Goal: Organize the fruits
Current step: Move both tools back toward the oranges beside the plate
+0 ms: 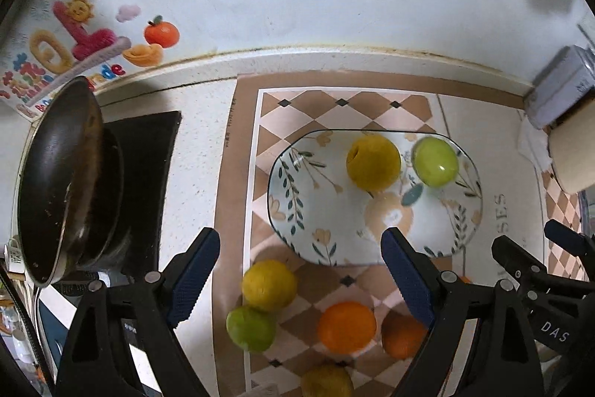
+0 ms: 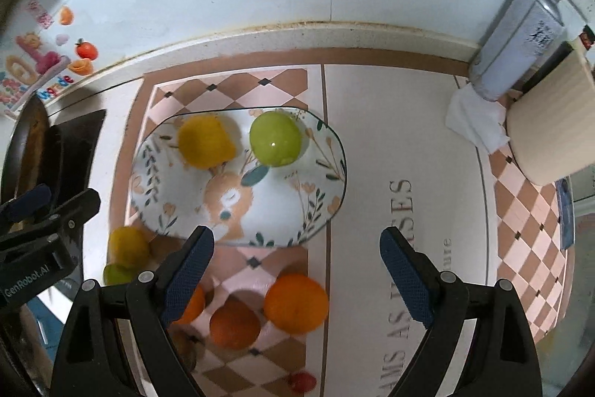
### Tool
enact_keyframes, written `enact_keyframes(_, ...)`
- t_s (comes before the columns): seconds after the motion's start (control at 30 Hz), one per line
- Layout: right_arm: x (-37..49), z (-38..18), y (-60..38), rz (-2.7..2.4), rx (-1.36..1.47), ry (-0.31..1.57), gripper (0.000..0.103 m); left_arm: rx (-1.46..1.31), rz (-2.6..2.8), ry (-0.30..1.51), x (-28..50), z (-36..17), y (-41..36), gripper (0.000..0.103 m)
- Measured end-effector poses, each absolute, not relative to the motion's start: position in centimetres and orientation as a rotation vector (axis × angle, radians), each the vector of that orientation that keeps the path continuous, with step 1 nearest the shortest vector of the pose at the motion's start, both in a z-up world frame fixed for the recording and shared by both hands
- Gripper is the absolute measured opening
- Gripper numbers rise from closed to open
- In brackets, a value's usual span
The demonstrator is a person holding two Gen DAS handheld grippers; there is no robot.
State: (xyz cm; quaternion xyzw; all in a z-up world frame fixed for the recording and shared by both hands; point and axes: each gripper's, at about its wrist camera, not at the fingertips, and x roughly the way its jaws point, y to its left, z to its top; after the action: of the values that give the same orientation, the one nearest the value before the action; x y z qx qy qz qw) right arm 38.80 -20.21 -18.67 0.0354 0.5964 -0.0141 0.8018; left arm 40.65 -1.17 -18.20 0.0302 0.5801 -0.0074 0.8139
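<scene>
White tiled wall backs a pale speckled surface [image 1: 193,144] covered by a checkered mat [image 2: 520,211].

From the left wrist view, the left gripper [image 1: 299,276] has its jaws spread wide, holding nothing; between them lie loose fruits on the mat: a yellow fruit [image 1: 268,284] touching a green fruit [image 1: 250,328] at its 7 o'clock, an orange [image 1: 346,326], and a second orange [image 1: 401,335] partly behind the right finger. Another yellowish fruit [image 1: 326,381] sits at the frame's 6 o'clock.

From the right wrist view, the right gripper [image 2: 295,266] also has its jaws wide and empty, above bare mat, with a large orange [image 2: 296,303] just inside its left finger.

Beyond both, the floral plate [image 2: 327,151] holds two fruits at its far side: a yellow one [image 2: 205,142] and a green apple [image 2: 275,138] at its 3 o'clock, near each other but apart. The rest of the plate is bare.

At 9 o'clock in the left view, a dark pan [image 1: 55,181] rests on a black hob. At 2 o'clock in the right view, a grey tin [image 2: 517,47] stands by the wall.
</scene>
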Motion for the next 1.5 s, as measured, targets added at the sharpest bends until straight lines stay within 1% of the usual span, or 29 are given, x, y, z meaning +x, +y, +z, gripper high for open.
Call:
enact_keyframes(0.6,28.0,-7.9,-18.9,0.012,0.092,1.099,0.093,0.004,-0.079,1.106,30.5,-10.1,-0.2,0.089)
enact_keyframes(0.73,26.8,-6.4,-18.8,0.026,0.113,1.074,0.093,-0.004,-0.081,1.077,29.0,-8.8,0.1,0.089)
enact_keyframes(0.83,26.4,-6.3,-18.9,0.037,0.135,1.072,0.093,-0.009,-0.083,1.077,28.4,-8.7,0.3,0.089)
enact_keyframes(0.9,26.3,-7.2,-19.1,0.042,0.157,1.093,0.093,-0.01,-0.078,1.095,28.3,-9.5,0.4,0.089)
enact_keyframes(1.0,26.7,-9.7,-19.5,0.059,0.177,1.151,0.093,-0.027,-0.077,1.181,28.8,-12.0,0.7,0.089)
enact_keyframes(1.27,29.7,-20.3,-22.6,0.033,0.334,1.342,0.093,0.006,-0.031,1.388,31.9,-20.6,0.1,0.089)
enact_keyframes(1.5,32.0,-25.6,-24.2,-0.007,0.378,1.433,0.093,-0.009,-0.08,1.542,35.5,-25.8,-2.0,0.089)
